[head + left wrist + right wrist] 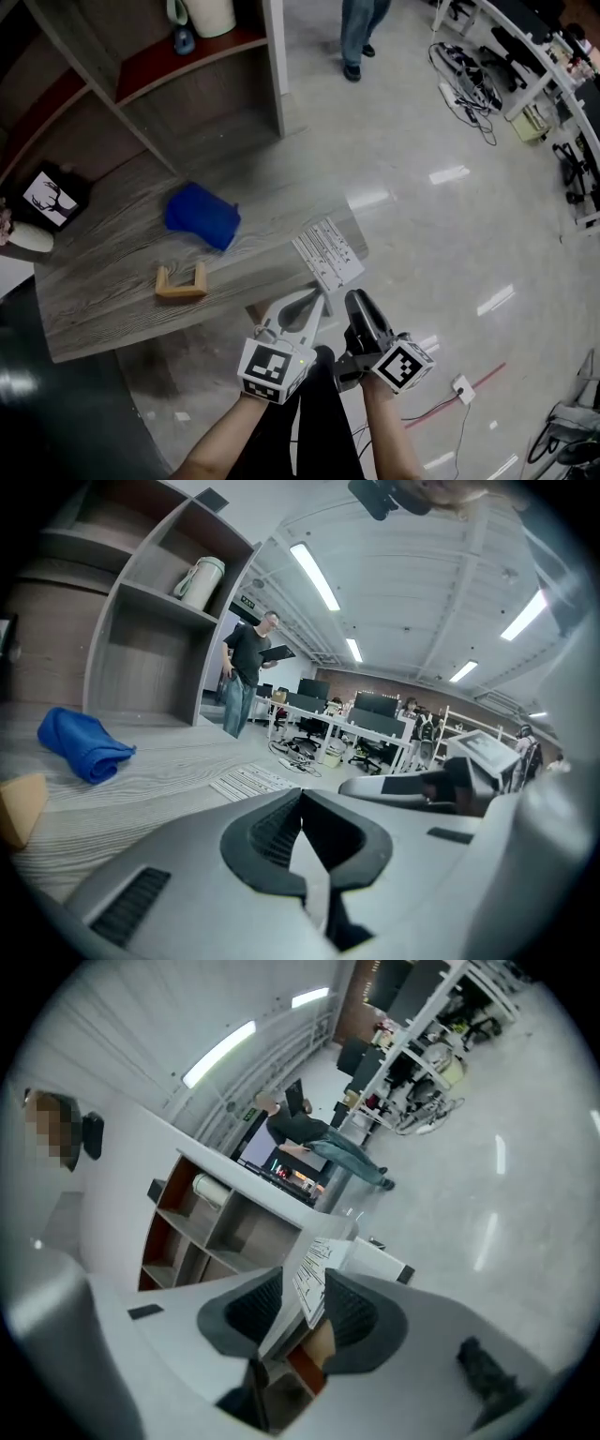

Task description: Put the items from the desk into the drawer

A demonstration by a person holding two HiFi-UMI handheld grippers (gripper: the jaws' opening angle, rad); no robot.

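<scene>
Three items are seen on the bench (103, 281). A blue cloth (202, 216) is bunched up approx. mid-top. A small wooden U-shaped stand (181, 284) is set just in front of it, toward the near edge. A printed sheet (328, 255) is laid flat at the near right corner, w/ one edge right at the bench rim. Cloth & stand are kept close but apart; the sheet is set well apart from both.

The left hand-held gripper (317, 298) is held at that near right corner, just short of the sheet. Contact w/ the bench edge can't be told. In the left gripper view its jaws are seen closed tip to tip, w/ nothing gripped. The right hand-held gripper (354, 298) is held just beside it & rolled to one side, jaws clearly parted. In the right gripper view the sheet & bench corner are seen through the gap, beyond the pads. No contact is made, so nothing is held.

Further out, a framed deer picture (49, 199) is propped at the bench's far left end. A shelf unit (141, 84) is stood along the back of the bench, w/ a white container (208, 14) on an upper shelf. Beyond the bench a person (361, 33) is seen standing on the glossy floor (450, 234). Office desks (525, 56) w/ cables under them are lined up at the far right.
</scene>
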